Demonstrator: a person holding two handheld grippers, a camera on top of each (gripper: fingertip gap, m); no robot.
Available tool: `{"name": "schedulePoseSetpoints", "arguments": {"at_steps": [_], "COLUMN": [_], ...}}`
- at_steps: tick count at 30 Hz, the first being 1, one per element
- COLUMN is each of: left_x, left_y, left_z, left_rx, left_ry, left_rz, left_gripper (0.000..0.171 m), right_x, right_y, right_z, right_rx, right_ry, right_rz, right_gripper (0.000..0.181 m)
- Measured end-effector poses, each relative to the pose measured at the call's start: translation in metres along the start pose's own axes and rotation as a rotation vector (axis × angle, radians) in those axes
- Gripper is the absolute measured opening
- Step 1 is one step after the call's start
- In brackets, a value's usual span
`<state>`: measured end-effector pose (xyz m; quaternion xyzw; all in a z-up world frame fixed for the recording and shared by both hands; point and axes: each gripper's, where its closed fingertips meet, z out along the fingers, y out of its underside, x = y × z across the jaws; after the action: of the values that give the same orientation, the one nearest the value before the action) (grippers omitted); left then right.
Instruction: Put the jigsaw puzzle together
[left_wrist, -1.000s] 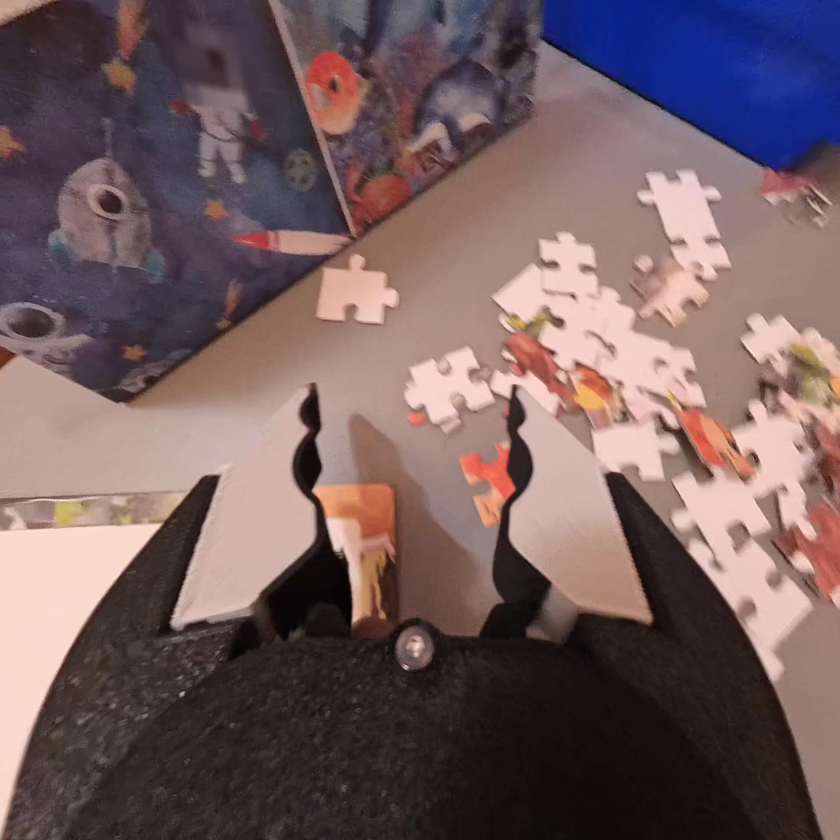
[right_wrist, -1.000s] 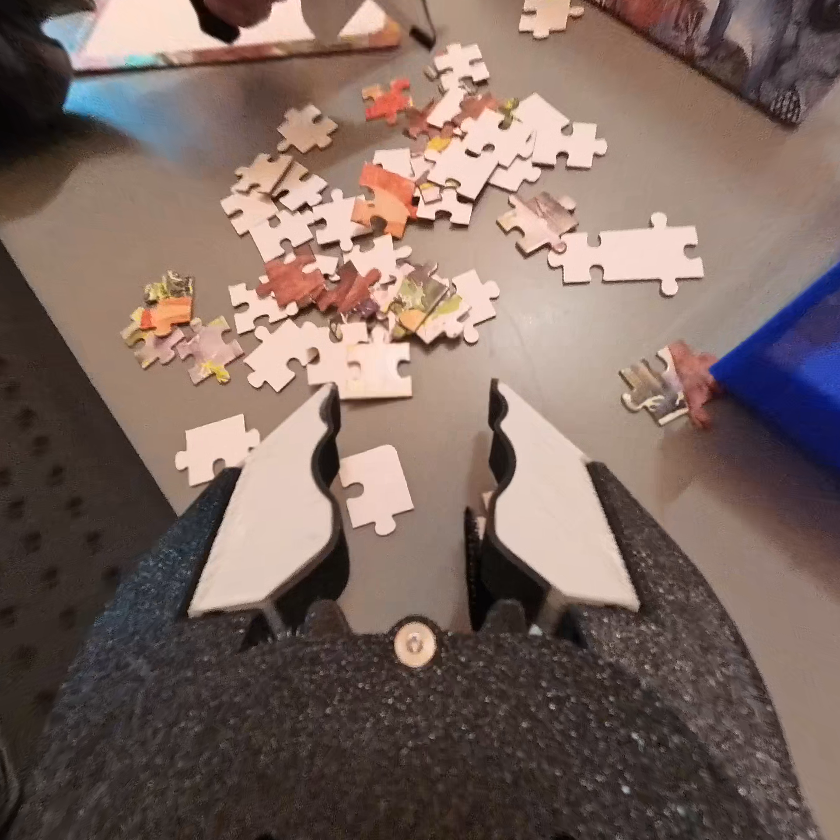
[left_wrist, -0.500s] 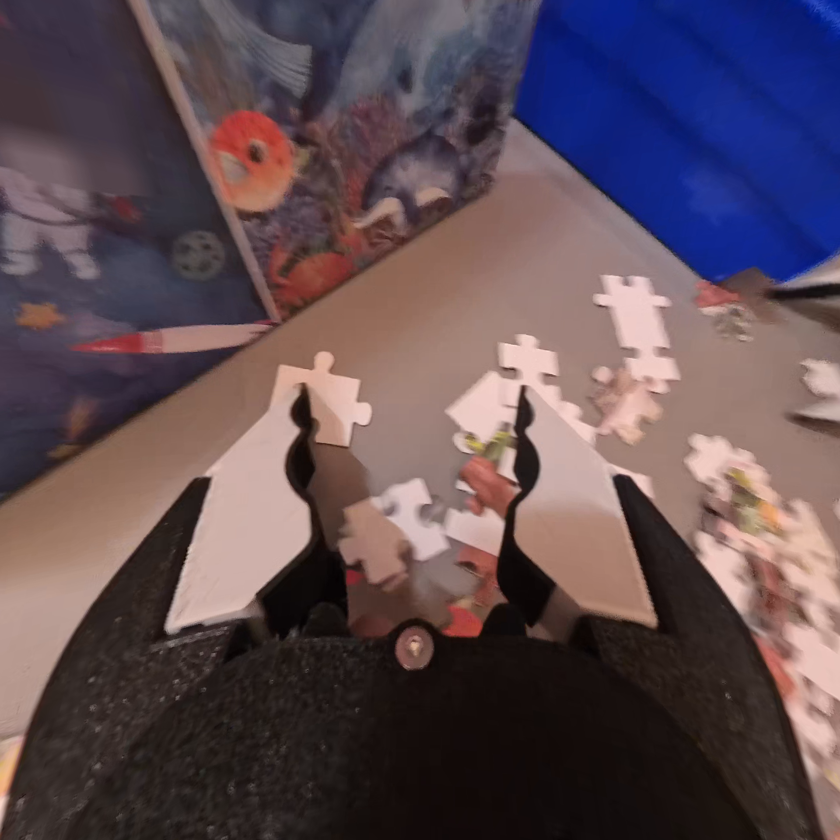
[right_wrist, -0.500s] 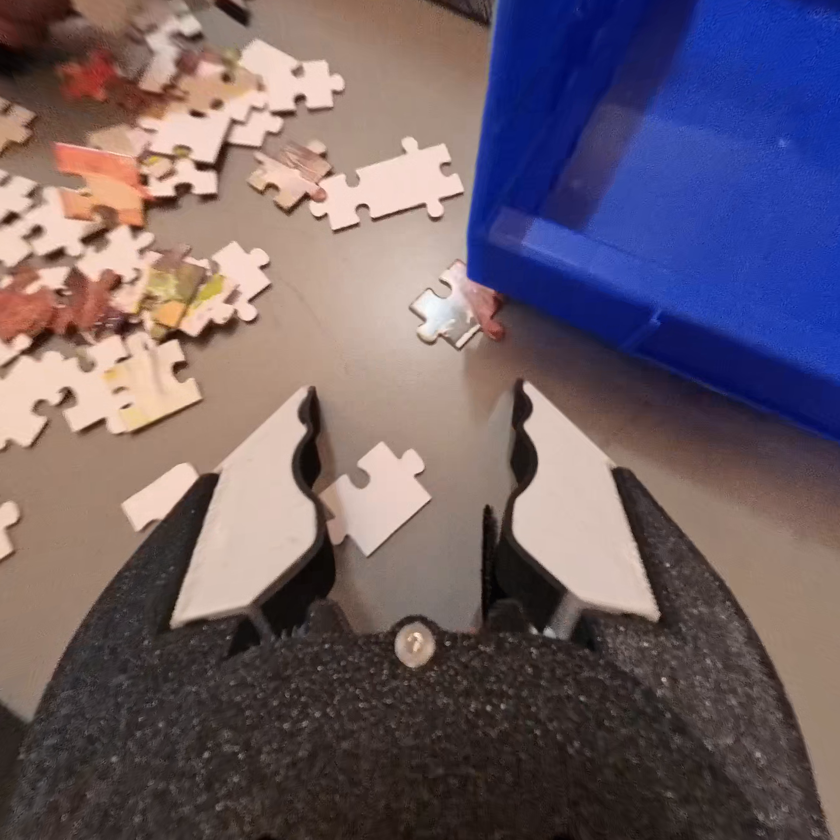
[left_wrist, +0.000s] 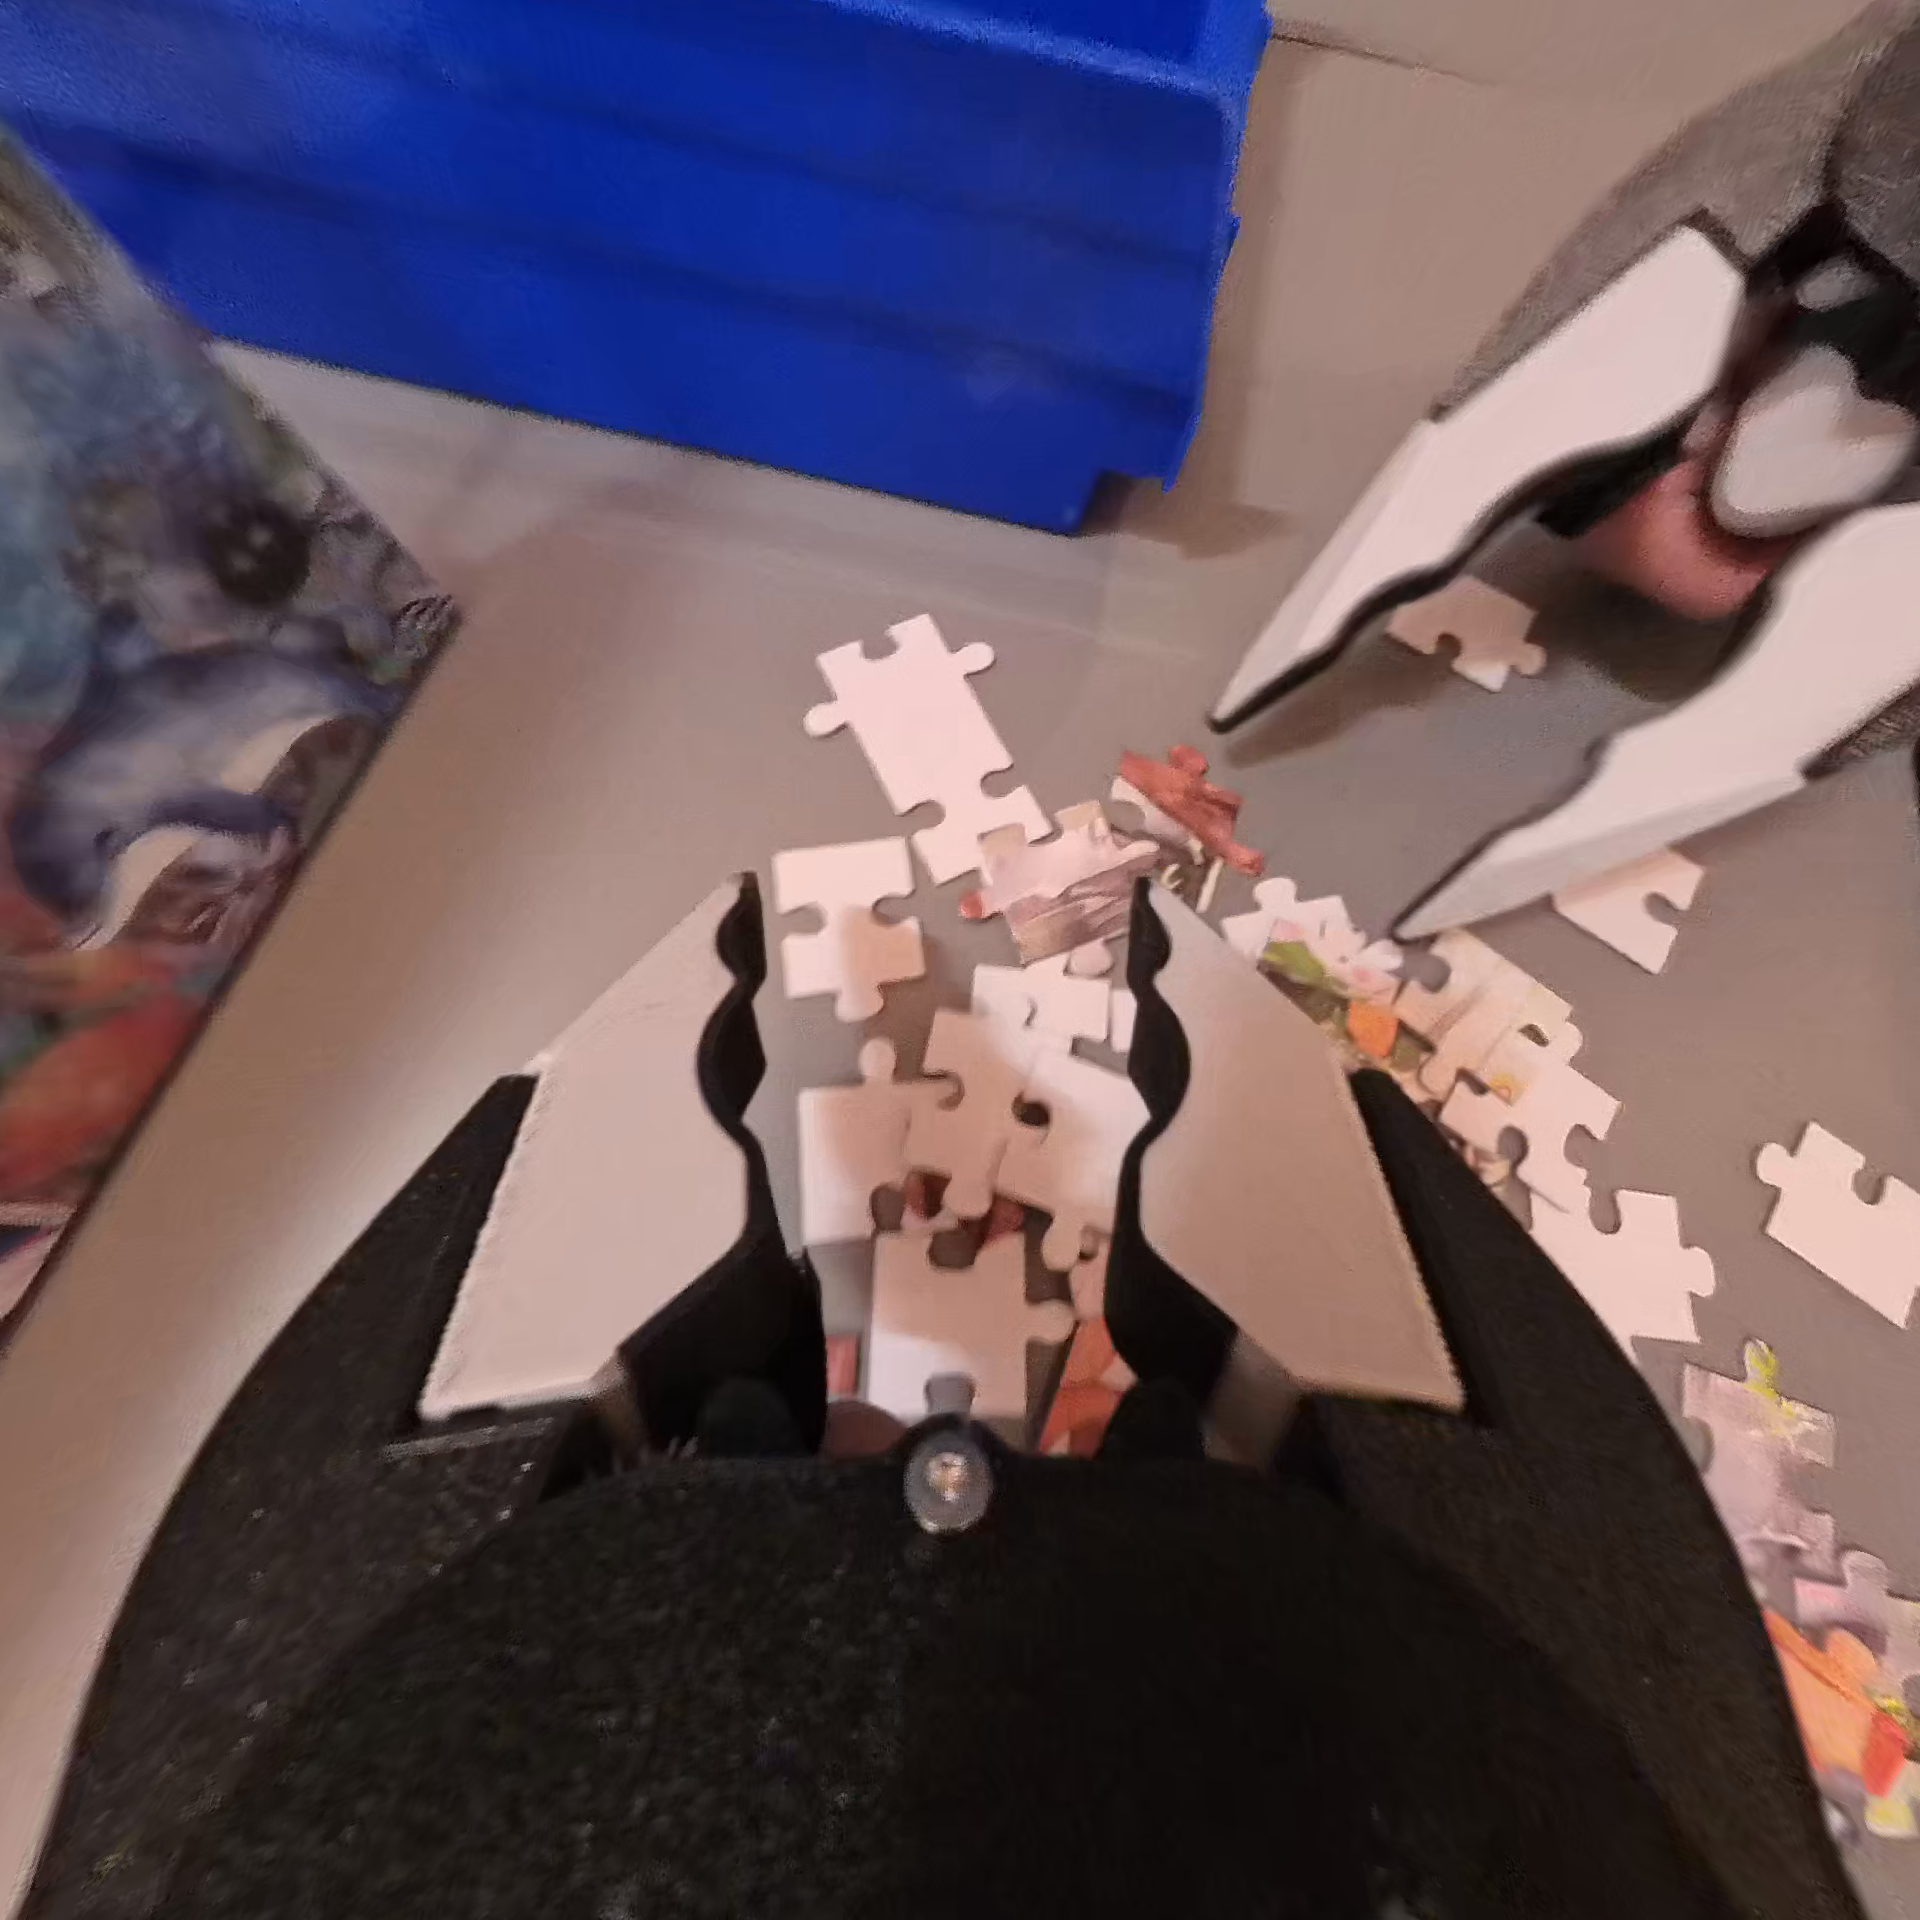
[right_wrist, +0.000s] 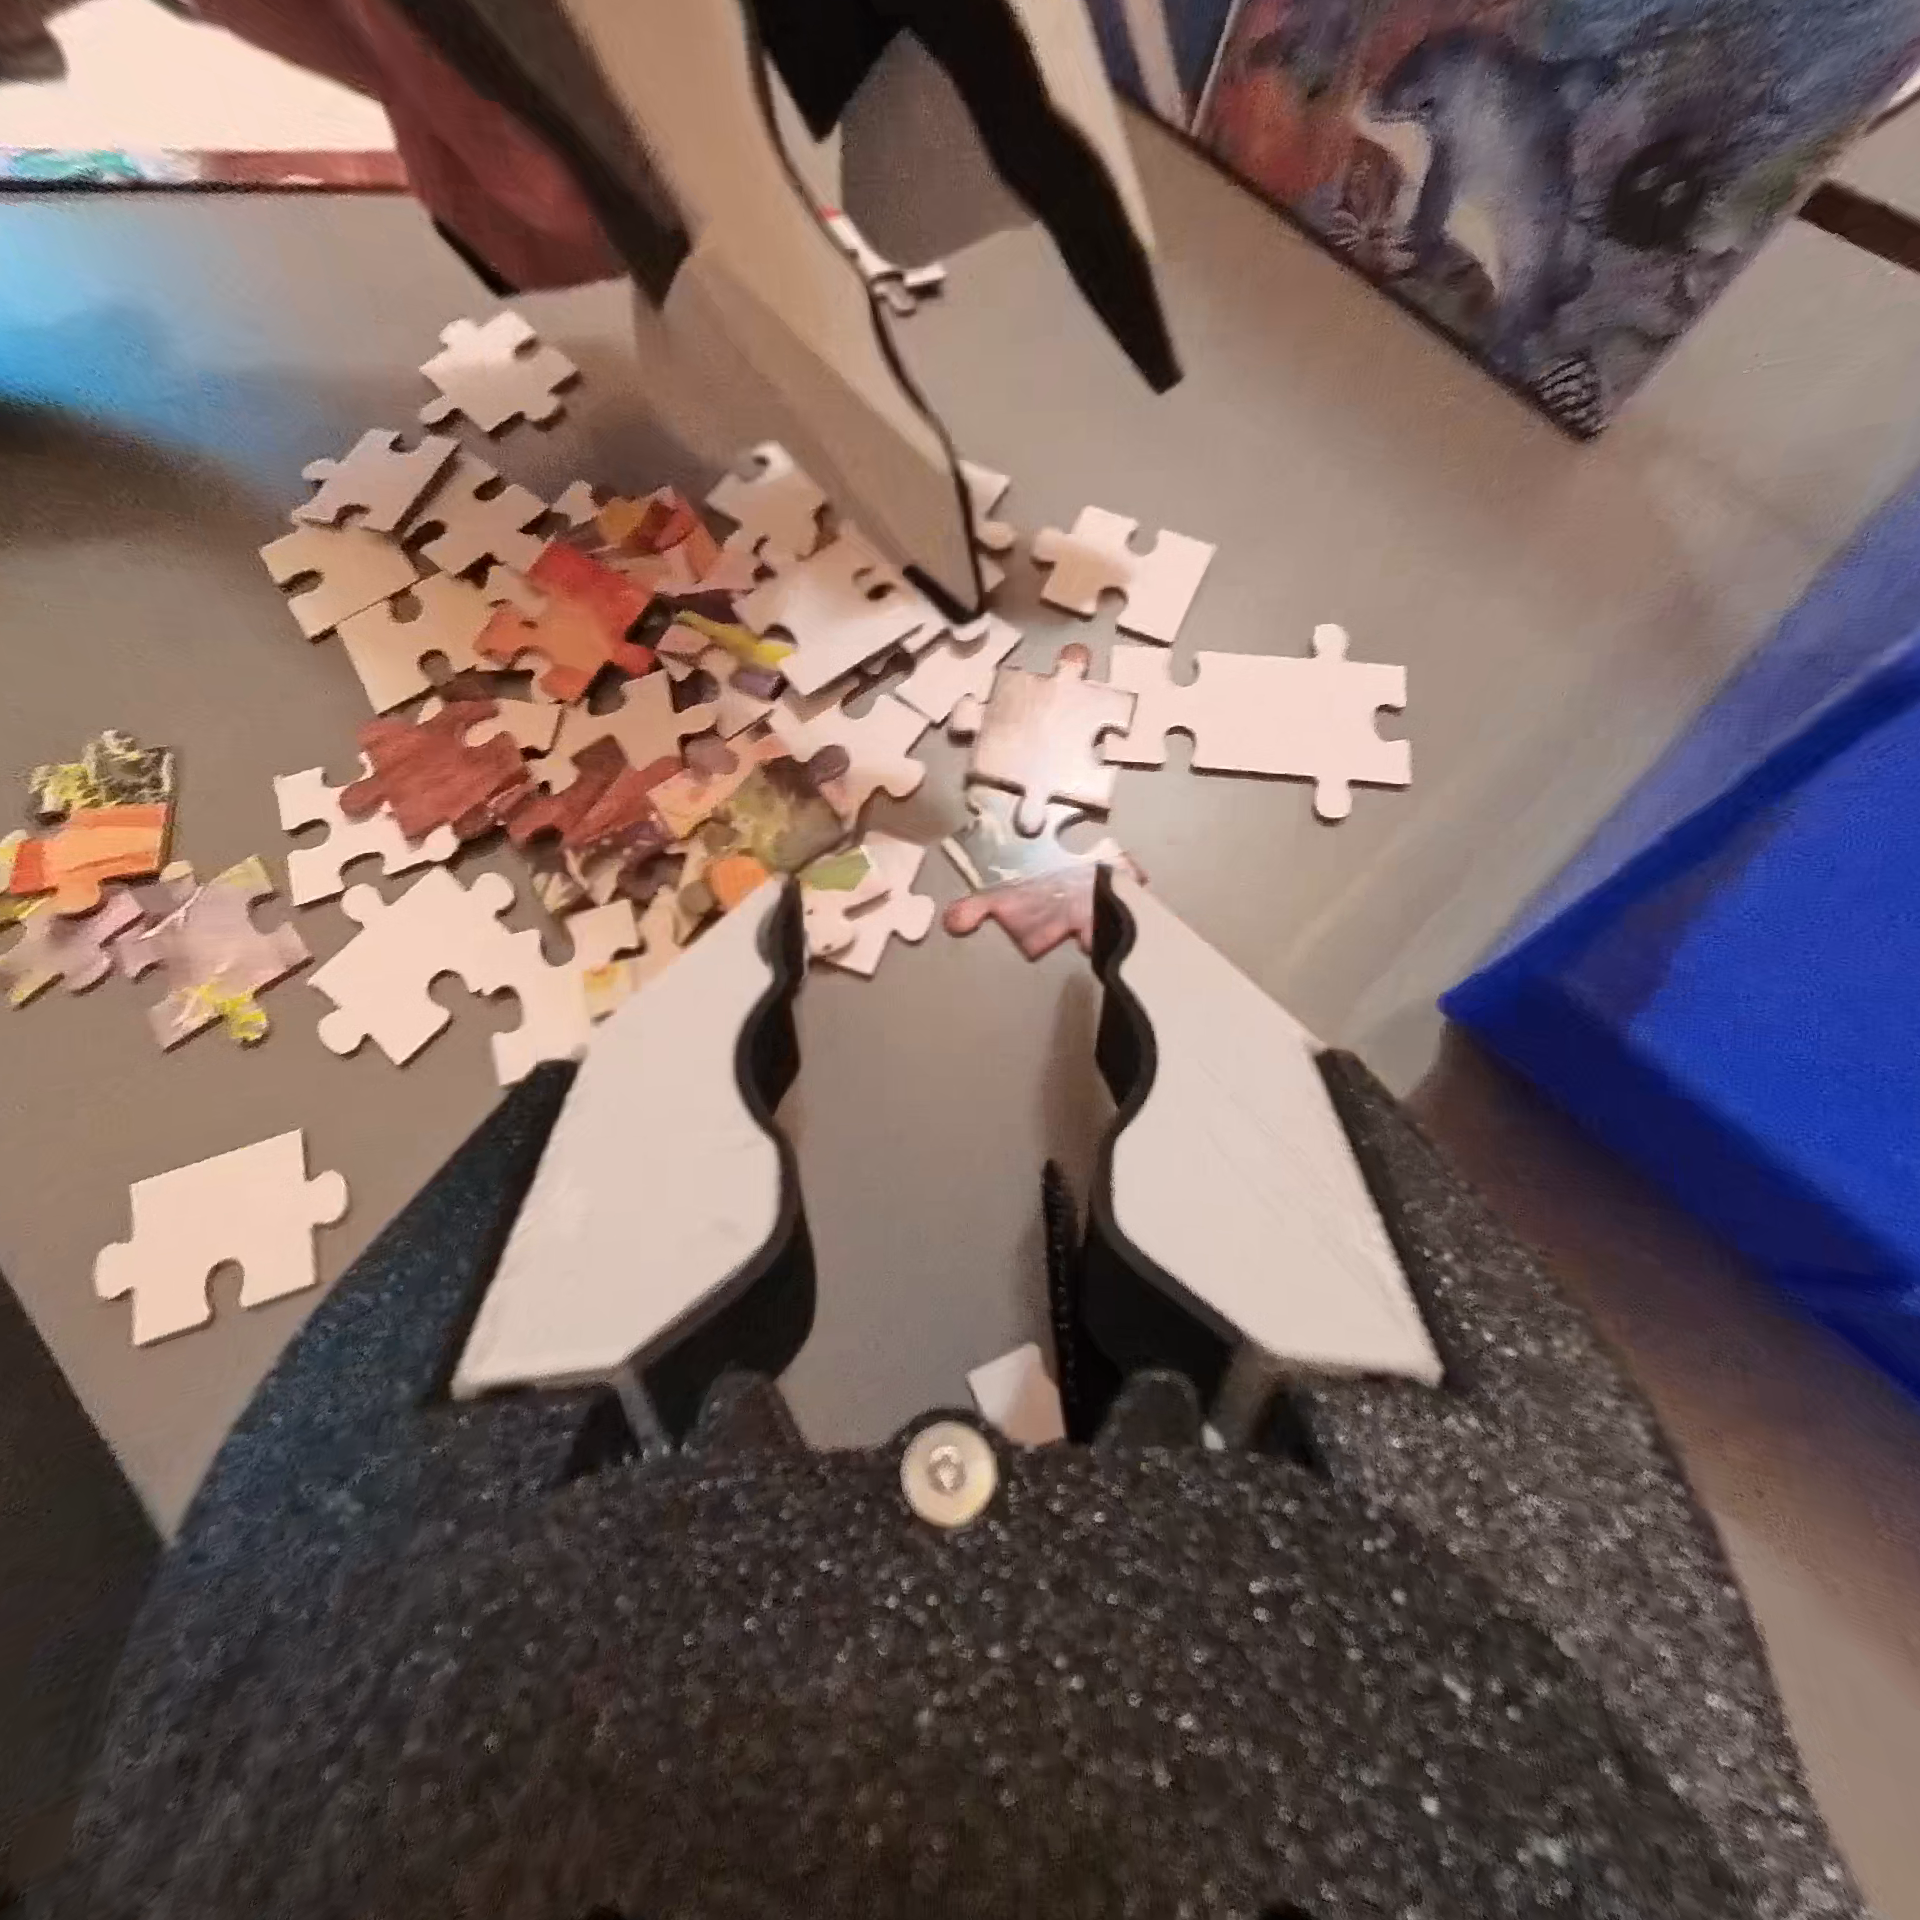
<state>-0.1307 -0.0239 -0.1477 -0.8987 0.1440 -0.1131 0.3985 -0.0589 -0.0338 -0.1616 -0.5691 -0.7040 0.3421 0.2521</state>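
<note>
Puzzle pieces lay in a loose heap on the grey table, most white side up, some showing orange, red and green print; a joined white pair sat at the heap's edge near the blue bin. My left gripper hung over the heap, jaws wide, nothing gripped. My right gripper was likewise spread and empty, just short of the pile. Only the right view showed the lone white piece and the small printed cluster off to the side; the left view showed the illustrated box more fully.
</note>
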Motion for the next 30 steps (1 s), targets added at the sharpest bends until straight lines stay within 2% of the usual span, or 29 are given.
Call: {"name": "schedulePoseSetpoints", "arguments": {"at_steps": [2, 4, 6, 7, 9, 12, 15, 19, 20, 24, 30], "left_x": [0.013, 0.022, 0.013, 0.006, -0.002, 0.005, 0.029, 0.041, 0.041, 0.043, 0.042], "left_y": [-0.005, -0.004, -0.002, -0.001, -0.002, 0.005, 0.021, 0.044, 0.047, 0.05, 0.049], "left_z": [0.013, 0.028, 0.043, 0.048, 0.051, 0.047, 0.032, 0.007, 0.004, 0.001, 0.002], "left_rx": [0.023, 0.031, 0.012, -0.012, -0.031, -0.051, -0.061, -0.081, -0.077, -0.072, -0.07], "left_ry": [0.054, 0.072, -0.023, -0.075, -0.141, -0.153, -0.093, -0.067, -0.062, -0.046, -0.058], "left_rz": [0.027, 0.046, 0.075, 0.066, 0.022, 0.028, 0.07, 0.112, 0.101, 0.105, 0.109], "left_gripper": [0.065, 0.046, 0.027, 0.024, 0.0, 0.0, 0.0, 0.0, 0.0, 0.0, 0.0], "right_x": [0.011, 0.028, 0.035, 0.035, 0.035, 0.035, 0.032, 0.013, 0.014, 0.007, -0.01], "right_y": [-0.004, -0.011, -0.018, -0.018, -0.012, -0.006, -0.008, -0.003, -0.005, -0.014, -0.018], "right_z": [-0.001, -0.003, -0.005, -0.004, 0.0, 0.005, 0.013, 0.031, 0.034, 0.043, 0.038], "right_rx": [-0.008, 0.001, 0.015, 0.01, -0.013, -0.02, -0.02, -0.107, -0.099, -0.07, -0.038], "right_ry": [0.017, 0.091, 0.12, 0.123, 0.134, 0.155, 0.144, 0.057, 0.065, 0.002, -0.143], "right_rz": [0.022, 0.035, 0.058, 0.077, 0.119, 0.174, 0.215, 0.159, 0.154, 0.176, 0.292], "right_gripper": [0.055, 0.045, 0.036, 0.036, 0.034, 0.034, 0.036, 0.058, 0.059, 0.067, 0.075]}}
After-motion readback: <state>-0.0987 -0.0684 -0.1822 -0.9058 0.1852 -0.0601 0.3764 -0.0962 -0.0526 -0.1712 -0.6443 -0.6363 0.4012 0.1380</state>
